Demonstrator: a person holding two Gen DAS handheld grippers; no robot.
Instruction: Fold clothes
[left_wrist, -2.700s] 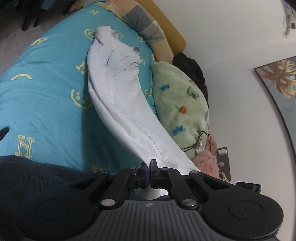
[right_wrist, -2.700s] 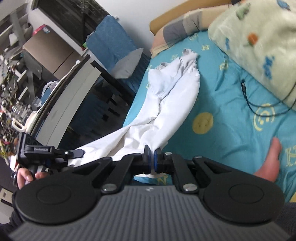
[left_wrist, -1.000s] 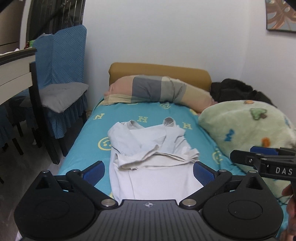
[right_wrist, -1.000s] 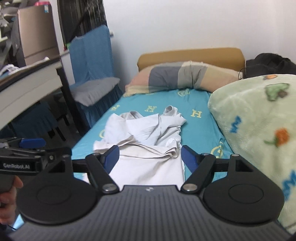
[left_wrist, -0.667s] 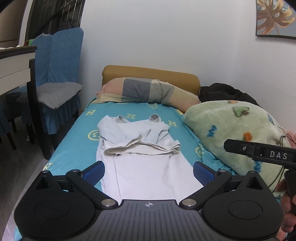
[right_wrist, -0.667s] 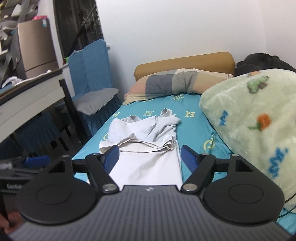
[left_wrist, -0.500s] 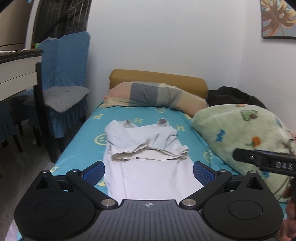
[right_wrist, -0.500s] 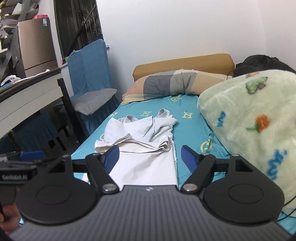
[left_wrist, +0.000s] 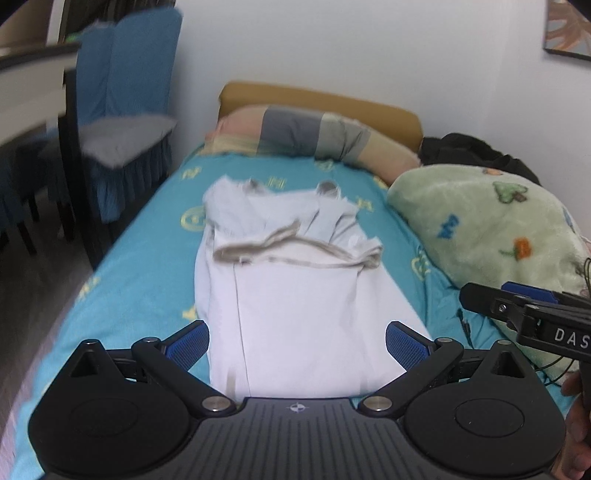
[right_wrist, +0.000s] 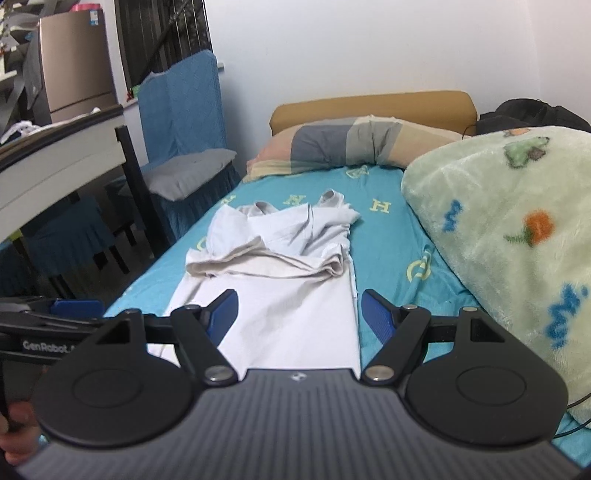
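One white garment (left_wrist: 295, 295) lies partly folded lengthwise on the teal bed (left_wrist: 147, 251), two grippers, left gripper (left_wrist: 297, 341) and right gripper (right_wrist: 299, 308), both spread wide, holding nothing.

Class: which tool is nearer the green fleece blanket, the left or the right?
Right. The right tool hovers open over the white garment's blanket-side edge; the green fleece blanket lies just beside it. The left tool is open over the garment's middle, farther away.

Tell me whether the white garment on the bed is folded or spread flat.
Partly folded: the white garment lies on the bed, its far end doubled back over itself in a rumpled layer, its near part smooth.
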